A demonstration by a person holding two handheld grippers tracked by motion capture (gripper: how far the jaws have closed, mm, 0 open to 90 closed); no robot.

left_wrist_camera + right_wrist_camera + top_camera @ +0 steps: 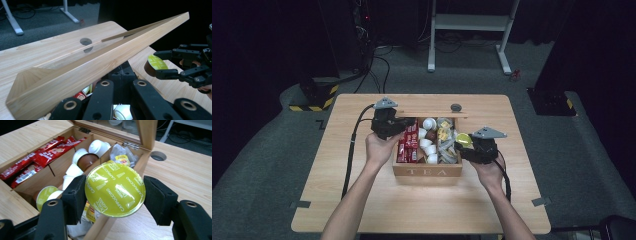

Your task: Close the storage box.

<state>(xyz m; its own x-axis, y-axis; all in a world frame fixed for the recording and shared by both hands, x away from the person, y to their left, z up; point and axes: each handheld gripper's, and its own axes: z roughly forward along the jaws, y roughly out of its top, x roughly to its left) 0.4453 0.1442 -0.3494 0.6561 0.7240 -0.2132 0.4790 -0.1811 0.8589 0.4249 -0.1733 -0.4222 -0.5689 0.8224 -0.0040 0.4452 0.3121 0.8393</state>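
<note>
High view: wooden tea box (427, 171) on the table (362, 200), its lid (432, 114) raised edge-on; contents small, hard to read. Left gripper (388, 125) at the box's left wall, closed.

Left gripper view: lid underside blocks most of the box.

Right gripper view: right gripper (115, 192) clamps a yellow-green capsule (115, 190) over the box's right edge; red sachets (37, 157), white pods (98, 146) behind.

The left gripper (398, 126) hides the box (427, 171) wall's left rear corner in the high view. The capsule (115, 188) body sits hidden behind its foil lid in the right gripper view. The lid (100, 62) conceals most box contents in the left gripper view.
</note>
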